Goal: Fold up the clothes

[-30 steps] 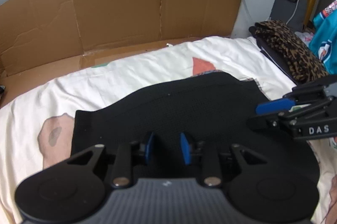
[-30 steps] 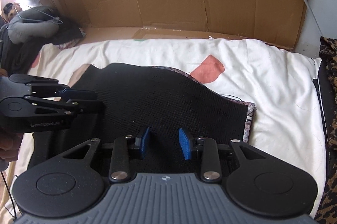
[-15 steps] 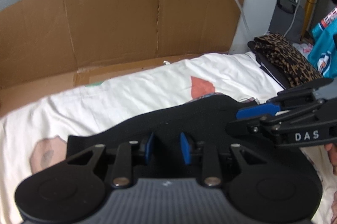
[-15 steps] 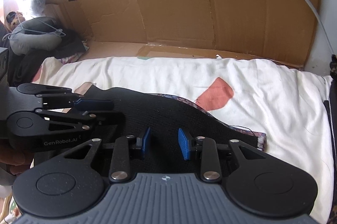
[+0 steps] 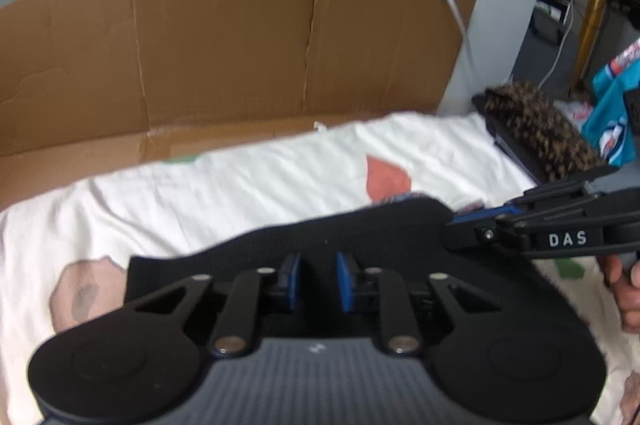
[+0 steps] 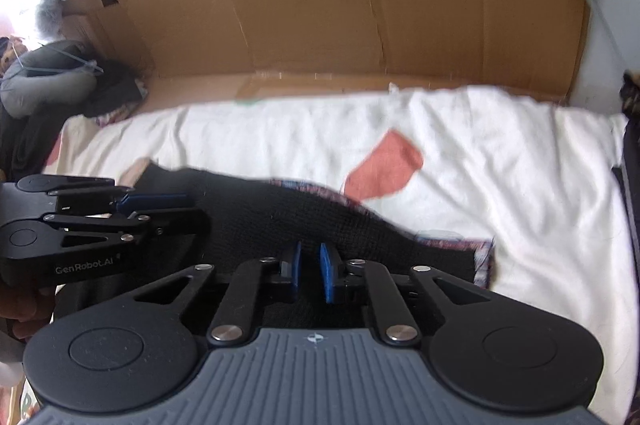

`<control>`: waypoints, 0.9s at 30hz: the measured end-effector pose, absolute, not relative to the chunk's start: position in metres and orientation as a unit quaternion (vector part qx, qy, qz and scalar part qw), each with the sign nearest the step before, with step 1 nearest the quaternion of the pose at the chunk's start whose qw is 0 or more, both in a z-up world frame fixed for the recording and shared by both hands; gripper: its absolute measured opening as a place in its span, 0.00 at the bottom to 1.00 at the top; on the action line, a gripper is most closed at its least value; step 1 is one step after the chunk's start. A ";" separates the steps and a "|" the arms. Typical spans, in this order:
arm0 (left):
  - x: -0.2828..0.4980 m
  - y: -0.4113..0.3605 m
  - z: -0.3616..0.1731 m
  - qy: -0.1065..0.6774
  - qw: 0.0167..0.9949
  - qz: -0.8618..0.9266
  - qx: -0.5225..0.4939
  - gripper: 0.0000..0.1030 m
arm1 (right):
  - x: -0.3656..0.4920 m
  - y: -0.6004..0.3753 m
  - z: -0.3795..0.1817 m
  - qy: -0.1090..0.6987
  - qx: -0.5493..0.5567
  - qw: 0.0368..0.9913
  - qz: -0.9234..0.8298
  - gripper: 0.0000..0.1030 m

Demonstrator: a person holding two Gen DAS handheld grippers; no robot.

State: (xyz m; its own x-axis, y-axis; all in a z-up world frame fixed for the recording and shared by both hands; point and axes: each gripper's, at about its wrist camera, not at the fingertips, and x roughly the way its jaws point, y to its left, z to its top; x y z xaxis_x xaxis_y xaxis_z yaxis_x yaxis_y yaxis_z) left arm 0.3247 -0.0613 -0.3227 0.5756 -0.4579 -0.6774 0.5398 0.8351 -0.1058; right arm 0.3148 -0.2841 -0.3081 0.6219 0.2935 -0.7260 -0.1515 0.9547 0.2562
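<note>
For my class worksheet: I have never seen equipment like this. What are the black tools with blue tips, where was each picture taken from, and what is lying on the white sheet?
There is no robot here. A person holds a two-finger tool in each hand, and each tool carries a camera that looks along its fingers. One picture is from the left gripper, the other from the right gripper, and each also shows the other tool from the side. A black garment lies on a white sheet, with cardboard standing behind. Both tools' jaws have just been closing, with the black cloth between their blue pads. They appear to pinch its near edge, ready to fold it.
</note>
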 end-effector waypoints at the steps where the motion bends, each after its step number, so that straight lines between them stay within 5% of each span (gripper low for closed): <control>1: 0.325 -0.060 -0.321 0.361 0.887 -0.282 0.054 0.19 | 0.314 -0.283 -0.305 0.409 0.084 0.900 0.125 0.16; 22: 0.342 -0.066 -0.350 0.373 0.883 -0.274 0.077 0.12 | 0.341 -0.264 -0.333 0.420 0.021 0.898 0.131 0.15; 27: 0.342 -0.064 -0.336 0.380 0.885 -0.262 0.054 0.11 | 0.347 -0.272 -0.325 0.439 0.075 0.888 0.113 0.15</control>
